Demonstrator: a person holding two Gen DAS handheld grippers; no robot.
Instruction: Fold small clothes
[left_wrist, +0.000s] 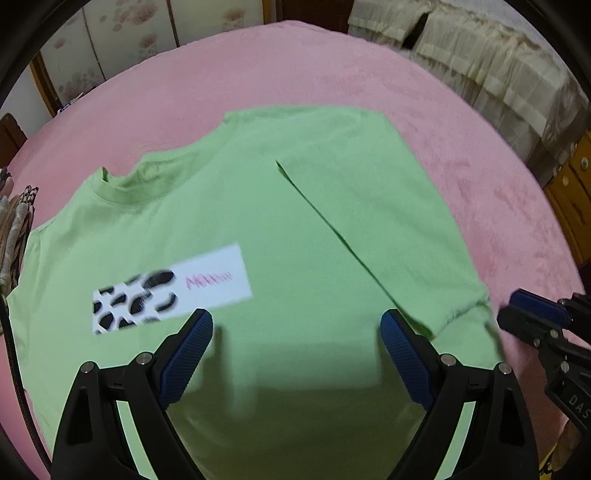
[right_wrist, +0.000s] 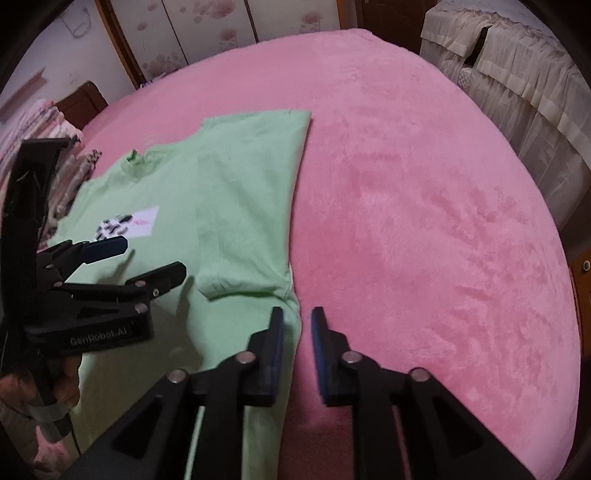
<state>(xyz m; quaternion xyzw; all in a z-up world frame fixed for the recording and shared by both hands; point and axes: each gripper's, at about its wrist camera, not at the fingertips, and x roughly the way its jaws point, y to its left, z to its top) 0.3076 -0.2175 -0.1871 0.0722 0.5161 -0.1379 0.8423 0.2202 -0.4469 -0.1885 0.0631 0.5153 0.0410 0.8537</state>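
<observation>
Reading "GenRobot.AI" on wide-open left gripper (right_wrist: 155, 258), right gripper (right_wrist: 297, 321) slightly parted, empty, beside green T-shirt (left_wrist: 258, 221).

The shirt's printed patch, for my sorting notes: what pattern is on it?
Black blotches on white, with pink lettering beside them; the patch shows best in the left wrist view.

Place: home bedroom | Landmark: bed under a pink fleece blanket (right_wrist: 424, 206) fills the room | Beyond its far edge: pale wardrobe doors with a flower pattern (right_wrist: 207, 33) | Right of the bed: cream ruffled covers (left_wrist: 491, 70), wooden drawers with round knobs (left_wrist: 570, 192) | Left: striped folded bedding (right_wrist: 33, 122)
</observation>
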